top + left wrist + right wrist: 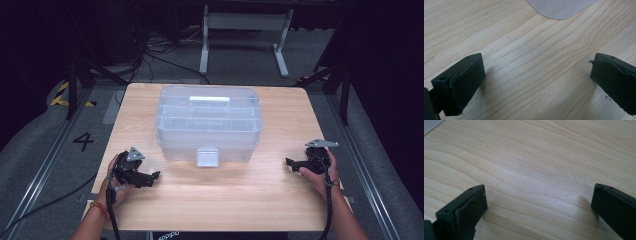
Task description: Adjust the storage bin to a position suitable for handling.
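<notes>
A clear plastic storage box [208, 122] with a lid, a white handle [209, 99] on top and a front latch [207, 157] stands in the middle of the wooden table [235, 195]. My left gripper [154, 176] rests on the table at the front left, held in a hand, jaws wide apart with nothing between them. In the left gripper view a corner of the box [561, 8] shows beyond the left gripper [536, 80]. My right gripper [290, 162] sits at the front right, open and empty, pointing toward the box. The right gripper [539, 205] looks over bare wood.
Bare wood lies in front of the box and on both sides. Beyond the table stand a white desk frame [245, 30], cables [150, 50] on the grey floor and black stands [75, 80] at the left and right. A "4" [83, 141] is marked on the floor.
</notes>
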The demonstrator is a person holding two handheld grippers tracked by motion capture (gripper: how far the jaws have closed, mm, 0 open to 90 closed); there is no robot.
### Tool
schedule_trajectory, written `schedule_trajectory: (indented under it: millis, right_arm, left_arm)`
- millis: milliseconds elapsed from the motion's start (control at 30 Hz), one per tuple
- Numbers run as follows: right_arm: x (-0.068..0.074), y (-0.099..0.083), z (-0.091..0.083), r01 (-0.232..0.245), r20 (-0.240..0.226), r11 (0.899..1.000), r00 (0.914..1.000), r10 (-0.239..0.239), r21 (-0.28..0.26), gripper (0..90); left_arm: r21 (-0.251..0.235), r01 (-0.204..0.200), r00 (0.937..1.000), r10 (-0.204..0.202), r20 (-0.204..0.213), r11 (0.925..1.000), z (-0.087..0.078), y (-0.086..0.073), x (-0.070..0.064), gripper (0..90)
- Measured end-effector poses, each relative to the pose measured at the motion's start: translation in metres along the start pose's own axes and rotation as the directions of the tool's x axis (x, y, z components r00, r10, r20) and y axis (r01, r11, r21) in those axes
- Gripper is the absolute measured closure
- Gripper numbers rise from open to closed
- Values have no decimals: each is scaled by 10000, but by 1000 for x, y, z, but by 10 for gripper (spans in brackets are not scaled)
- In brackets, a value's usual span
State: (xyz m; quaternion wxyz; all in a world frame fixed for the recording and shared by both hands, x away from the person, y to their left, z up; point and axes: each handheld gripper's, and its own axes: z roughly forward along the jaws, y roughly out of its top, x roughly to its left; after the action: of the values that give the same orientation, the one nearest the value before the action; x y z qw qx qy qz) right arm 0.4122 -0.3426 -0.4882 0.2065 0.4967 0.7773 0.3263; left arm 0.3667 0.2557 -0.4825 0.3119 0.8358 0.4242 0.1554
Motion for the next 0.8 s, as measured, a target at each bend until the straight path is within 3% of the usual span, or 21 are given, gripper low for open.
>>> schedule_trajectory:
  millis: [133, 200, 333, 500, 667, 767, 800]
  right_arm:
    - [1, 0, 0, -60, 49, 10000, 10000, 60, 7, 6]
    - [1, -1, -1, -107, 81, 9999, 9999, 107, 7, 7]
    - [1, -1, -1, -117, 91, 9999, 9999, 117, 10, 6]
    - [-1, -1, -2, -74, 42, 10000, 10000, 74, -7, 16]
    - [-3, -4, -6, -122, -4, 9999, 9999, 122, 0, 64]
    - [-4, -6, -10, -143, 12, 9998, 9999, 143, -104, 147]
    - [-4, -8, -15, -184, -269, 9997, 9995, 180, -169, 216]
  left_arm:
    - [-37, -203, 9998, 203, 31, 9998, -2, -2, 0, 3]
    - [-37, -50, 10000, 50, 42, 10000, -2, -3, -2, 3]
    - [-28, -201, 9998, 201, 66, 9998, -3, -3, -1, 3]
    - [-4, -115, 9999, 115, 75, 9999, -4, -5, -1, 5]
    - [-48, -150, 9998, 150, 92, 9999, -4, -5, -1, 4]
    - [5, -215, 9997, 215, 126, 9998, -4, -5, 0, 3]
    - [4, -216, 9997, 216, 123, 9998, -4, -5, 0, 3]
